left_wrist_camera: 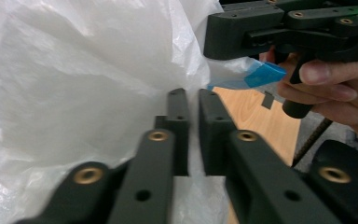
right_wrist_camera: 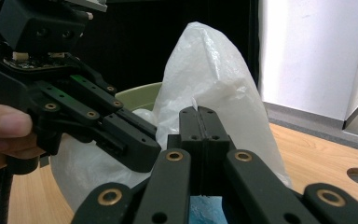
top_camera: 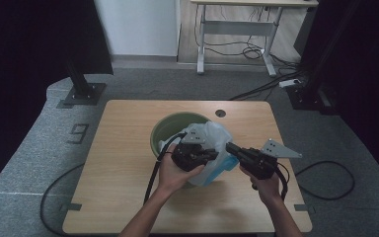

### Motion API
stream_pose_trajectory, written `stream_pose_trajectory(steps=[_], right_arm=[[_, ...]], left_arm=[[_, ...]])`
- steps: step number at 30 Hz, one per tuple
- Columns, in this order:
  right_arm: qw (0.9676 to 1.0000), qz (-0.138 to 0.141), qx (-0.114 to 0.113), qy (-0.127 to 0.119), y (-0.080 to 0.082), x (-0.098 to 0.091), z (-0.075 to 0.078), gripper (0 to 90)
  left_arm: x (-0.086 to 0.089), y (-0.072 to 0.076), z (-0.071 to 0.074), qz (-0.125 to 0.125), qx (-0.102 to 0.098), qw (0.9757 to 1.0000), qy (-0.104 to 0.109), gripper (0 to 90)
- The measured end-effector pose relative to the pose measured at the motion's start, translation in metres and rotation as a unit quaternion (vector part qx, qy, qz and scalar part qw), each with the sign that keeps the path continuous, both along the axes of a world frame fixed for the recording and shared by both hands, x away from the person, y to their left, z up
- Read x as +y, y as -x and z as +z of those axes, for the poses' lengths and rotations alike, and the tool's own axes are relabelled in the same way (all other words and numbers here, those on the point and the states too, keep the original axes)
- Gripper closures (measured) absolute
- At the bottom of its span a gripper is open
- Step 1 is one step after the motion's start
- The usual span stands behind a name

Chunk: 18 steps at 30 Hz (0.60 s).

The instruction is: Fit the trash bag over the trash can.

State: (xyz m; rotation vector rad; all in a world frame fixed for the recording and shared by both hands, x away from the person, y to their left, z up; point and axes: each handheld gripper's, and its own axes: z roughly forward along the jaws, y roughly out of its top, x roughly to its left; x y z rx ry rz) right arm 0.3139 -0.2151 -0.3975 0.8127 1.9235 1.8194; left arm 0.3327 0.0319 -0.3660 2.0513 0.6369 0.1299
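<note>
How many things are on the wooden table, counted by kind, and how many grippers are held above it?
Green bin: 1
White plastic bag with a blue strip: 1
Hand-held grippers: 2, the left gripper and the right gripper, both pinching the bag
Total: 4

Left gripper and right gripper both clamped, tips near.
</note>
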Motion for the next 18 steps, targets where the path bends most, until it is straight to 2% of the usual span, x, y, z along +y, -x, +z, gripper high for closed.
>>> stream_pose_trajectory(steps=[2, 6, 10, 12, 15, 18], right_arm=[[1.0, 0.0, 0.0, 0.001, 0.0, 0.0, 0.0, 88.6], [1.0, -0.004, 0.0, 0.005, -0.001, -0.002, 0.0, 88.2], [0.9999, -0.013, -0.003, 0.01, 0.001, -0.008, 0.0, 77.9], [0.9996, -0.027, -0.007, 0.01, 0.006, -0.012, 0.001, 73.1], [0.9985, -0.044, -0.022, 0.025, 0.018, -0.017, 0.003, 67.0], [0.9983, -0.046, -0.022, 0.029, 0.028, -0.022, 0.001, 63.1]], left_arm=[[0.001, 0.0, 0.001, -0.002, 0.001, 1.0, 0.004, 90.0], [0.005, 0.0, 0.003, -0.002, 0.0, 0.9999, 0.014, 90.0], [0.016, -0.003, 0.008, 0.01, -0.003, 0.9993, 0.036, 90.0], [0.021, -0.005, 0.01, 0.017, -0.006, 0.9989, 0.043, 90.0], [0.025, -0.007, 0.011, 0.023, -0.006, 0.9986, 0.048, 90.0], [0.029, -0.008, 0.01, 0.027, -0.005, 0.9984, 0.049, 90.0]])
